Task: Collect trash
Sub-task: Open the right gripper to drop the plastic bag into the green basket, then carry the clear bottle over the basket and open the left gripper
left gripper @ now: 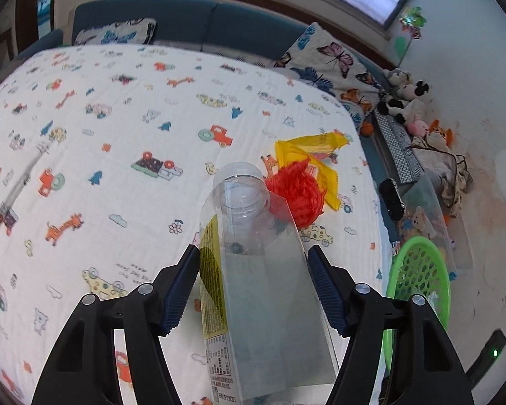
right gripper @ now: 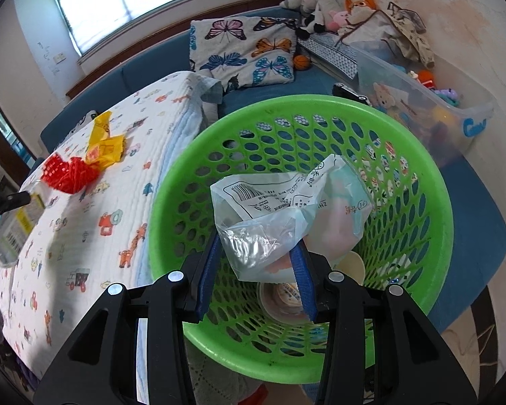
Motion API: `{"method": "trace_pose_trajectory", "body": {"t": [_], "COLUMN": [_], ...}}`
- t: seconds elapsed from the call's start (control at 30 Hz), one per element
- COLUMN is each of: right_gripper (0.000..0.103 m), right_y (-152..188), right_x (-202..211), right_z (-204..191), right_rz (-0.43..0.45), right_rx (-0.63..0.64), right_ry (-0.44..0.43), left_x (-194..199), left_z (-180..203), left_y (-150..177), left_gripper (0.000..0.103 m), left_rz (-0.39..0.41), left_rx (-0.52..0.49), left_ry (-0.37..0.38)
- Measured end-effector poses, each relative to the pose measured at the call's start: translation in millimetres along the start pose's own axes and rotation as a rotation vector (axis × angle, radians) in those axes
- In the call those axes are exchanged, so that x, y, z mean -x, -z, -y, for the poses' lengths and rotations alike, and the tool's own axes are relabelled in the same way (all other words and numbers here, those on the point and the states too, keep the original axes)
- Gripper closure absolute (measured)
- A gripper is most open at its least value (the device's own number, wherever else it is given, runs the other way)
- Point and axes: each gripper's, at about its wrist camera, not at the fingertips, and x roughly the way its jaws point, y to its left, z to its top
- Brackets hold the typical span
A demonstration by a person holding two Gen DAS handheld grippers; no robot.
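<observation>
Left jaws grip clear bottle [left gripper: 253, 270] — base cut off; right jaws pinch plastic bag [right gripper: 286, 216], contents seemingly unclear.

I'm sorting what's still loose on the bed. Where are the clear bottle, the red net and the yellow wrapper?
clear bottle [left gripper: 263, 270], left wrist view, on its clear body.
red net [left gripper: 298, 199], left wrist view, on the middle of the bunched mesh.
yellow wrapper [right gripper: 106, 146], right wrist view, on its crumpled middle.
</observation>
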Motion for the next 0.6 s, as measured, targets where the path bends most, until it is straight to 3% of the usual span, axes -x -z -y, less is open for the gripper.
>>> {"method": "trace_pose_trajectory", "body": {"t": [0.33, 0.6], "right_gripper": [0.053, 0.047], "right_y": [-2, -1], "right_x": [-7, 14], "right_z": [9, 16], "right_rz": [-0.01, 0.019], "right_rx": [-0.025, -0.036], "right_ry": [0.042, 0.051], "left_x": [40, 56], "left_z": [6, 46], "left_y": [6, 12], "left_gripper": [0.039, 0.039], "left_rz": [0.081, 0.103], "left_rx": [-0.073, -0.193], "left_ry": [0.072, 0.167]}}
